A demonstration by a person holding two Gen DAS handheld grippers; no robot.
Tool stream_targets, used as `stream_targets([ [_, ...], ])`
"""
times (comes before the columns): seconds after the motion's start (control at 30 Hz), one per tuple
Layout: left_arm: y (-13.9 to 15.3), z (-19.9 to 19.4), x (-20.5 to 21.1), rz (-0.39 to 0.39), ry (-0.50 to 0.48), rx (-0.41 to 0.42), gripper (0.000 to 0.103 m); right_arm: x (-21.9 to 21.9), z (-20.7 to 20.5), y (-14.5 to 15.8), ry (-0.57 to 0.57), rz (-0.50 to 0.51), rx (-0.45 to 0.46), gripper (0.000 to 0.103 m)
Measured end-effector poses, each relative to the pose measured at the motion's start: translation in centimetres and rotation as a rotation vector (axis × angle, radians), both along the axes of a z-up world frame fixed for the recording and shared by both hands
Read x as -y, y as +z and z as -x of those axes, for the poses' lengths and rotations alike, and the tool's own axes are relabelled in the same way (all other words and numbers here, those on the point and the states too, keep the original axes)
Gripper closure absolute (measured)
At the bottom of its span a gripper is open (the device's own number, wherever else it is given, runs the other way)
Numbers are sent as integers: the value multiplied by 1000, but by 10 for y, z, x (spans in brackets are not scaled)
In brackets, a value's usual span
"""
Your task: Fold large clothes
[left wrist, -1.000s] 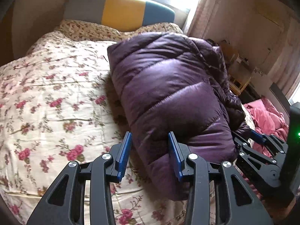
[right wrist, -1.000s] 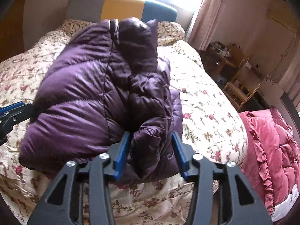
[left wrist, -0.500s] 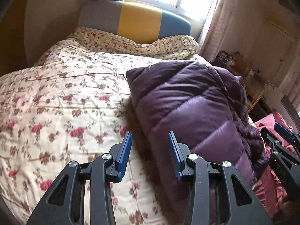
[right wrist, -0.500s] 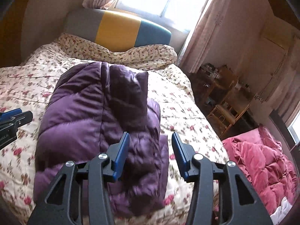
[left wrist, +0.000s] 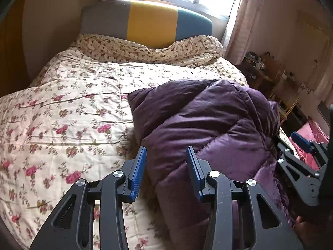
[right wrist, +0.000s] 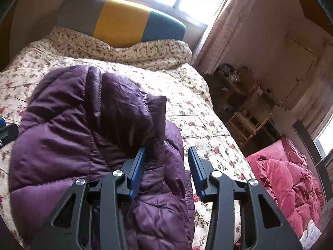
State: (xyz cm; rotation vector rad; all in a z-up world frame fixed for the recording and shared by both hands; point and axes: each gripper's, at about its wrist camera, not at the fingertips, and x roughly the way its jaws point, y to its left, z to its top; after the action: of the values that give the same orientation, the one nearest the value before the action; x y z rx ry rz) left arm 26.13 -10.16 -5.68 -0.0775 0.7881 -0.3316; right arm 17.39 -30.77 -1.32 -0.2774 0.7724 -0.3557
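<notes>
Both grippers have pulled back from the folded purple jacket (right wrist: 87, 137) at frame centre on the floral bed (left wrist: 62, 112); left gripper (left wrist: 165, 171) and right gripper (right wrist: 166, 171) gape, empty.

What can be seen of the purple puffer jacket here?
The purple puffer jacket is a glossy, quilted, padded garment, folded into a thick bundle with a sleeve laid on top. It lies on the floral bedspread, toward the bed's right side. Both grippers are open above it, gripping nothing.
</notes>
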Motion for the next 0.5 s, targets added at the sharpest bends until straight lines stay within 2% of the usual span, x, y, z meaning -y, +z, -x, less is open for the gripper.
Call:
stream_targets([
  [0.23, -10, -15, 24, -11, -25, -20, 63, 24, -9, -33, -18, -84, -63, 64],
  [0.5, -36, -19, 53, -39, -41, -24, 63, 48, -11, -67, -26, -207, -75, 64],
])
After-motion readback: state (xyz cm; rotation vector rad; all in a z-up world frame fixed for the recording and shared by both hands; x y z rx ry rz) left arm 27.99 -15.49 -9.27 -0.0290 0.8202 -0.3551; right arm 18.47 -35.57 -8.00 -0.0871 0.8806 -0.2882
